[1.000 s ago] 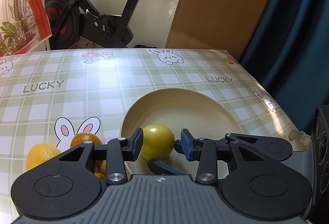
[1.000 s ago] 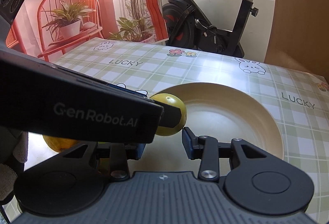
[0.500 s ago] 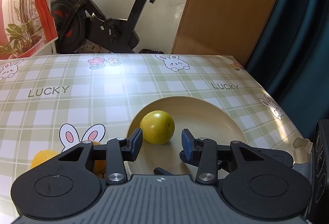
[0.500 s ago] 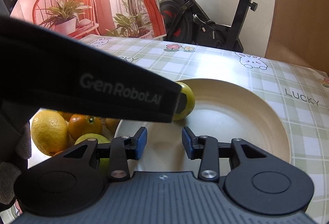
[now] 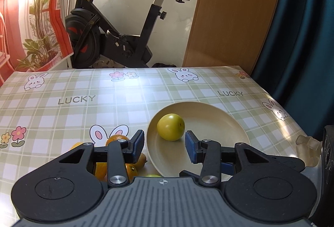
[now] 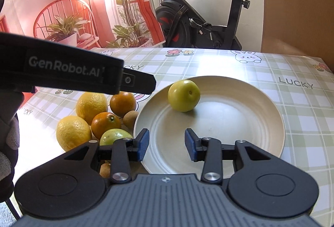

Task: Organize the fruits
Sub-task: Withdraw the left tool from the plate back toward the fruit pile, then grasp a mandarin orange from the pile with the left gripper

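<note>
Both grippers' fingers (image 5: 138, 144) are spread and empty, the green fruit (image 6: 183, 95) sits loose near the plate (image 6: 261, 122) rim, so one nudge could roll it off onto the desk (image 5: 62, 114).

Background items beyond the fingers
Exercise bike (image 5: 117, 39) stands past the desk's (image 5: 83, 110) far edge; wooden panel (image 5: 231, 10) and dark curtain (image 5: 302, 29) to its right.

tablecloth (image 6: 229, 64): green-white plaid, bunnies | plate (image 6: 240, 122): cream | fruit on plate (image 6: 183, 95): yellow-green | lemons (image 6: 91, 105): yellow | oranges (image 6: 105, 124): orange
</note>
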Action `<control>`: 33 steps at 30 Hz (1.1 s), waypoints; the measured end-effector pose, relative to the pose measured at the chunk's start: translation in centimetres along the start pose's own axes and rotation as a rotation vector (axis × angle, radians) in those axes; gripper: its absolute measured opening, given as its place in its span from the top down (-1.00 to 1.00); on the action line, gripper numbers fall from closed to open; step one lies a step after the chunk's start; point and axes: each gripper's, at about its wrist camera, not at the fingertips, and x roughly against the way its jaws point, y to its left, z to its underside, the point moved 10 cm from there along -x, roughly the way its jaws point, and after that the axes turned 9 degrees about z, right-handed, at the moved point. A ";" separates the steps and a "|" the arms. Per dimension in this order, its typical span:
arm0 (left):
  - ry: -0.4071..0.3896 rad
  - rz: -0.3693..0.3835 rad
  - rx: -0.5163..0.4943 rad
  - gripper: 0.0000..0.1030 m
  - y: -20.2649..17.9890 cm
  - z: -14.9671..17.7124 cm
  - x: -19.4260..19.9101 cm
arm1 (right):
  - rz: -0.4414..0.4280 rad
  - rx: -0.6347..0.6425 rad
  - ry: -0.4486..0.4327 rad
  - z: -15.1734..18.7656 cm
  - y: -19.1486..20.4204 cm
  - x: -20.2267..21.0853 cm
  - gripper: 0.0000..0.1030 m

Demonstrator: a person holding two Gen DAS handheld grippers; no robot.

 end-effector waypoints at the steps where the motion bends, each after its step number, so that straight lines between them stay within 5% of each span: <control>1: -0.003 -0.012 -0.011 0.11 0.0 0.2 0.5 | -0.001 -0.008 -0.001 -0.3 0.1 0.0 0.21; 17: -0.044 -0.105 0.008 0.02 0.9 3.2 5.4 | 0.007 -0.011 -0.050 0.8 2.1 3.7 0.21; 33: -0.050 -0.085 0.071 0.02 1.9 5.0 6.1 | -0.007 0.004 -0.026 2.2 2.2 4.1 0.21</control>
